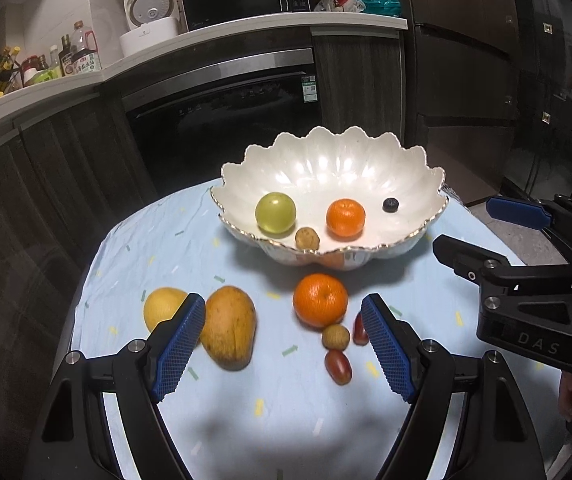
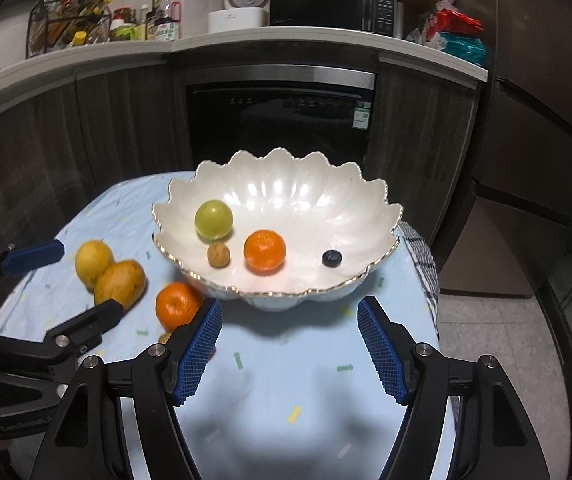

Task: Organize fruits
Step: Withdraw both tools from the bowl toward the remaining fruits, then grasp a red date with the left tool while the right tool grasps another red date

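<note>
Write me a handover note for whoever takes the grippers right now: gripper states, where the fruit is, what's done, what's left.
Left gripper: open, empty, hovering over the loose fruit.
Right gripper: open, empty, in front of the bowl.
Done, in the bowl: green fruit, small tangerine, brown longan-like fruit, blueberry.
Left, on the blue cloth: yellow citrus, mango, large orange, another small brown fruit, two red grape tomatoes.
The orange and mango sit nearest the left fingers.
</note>
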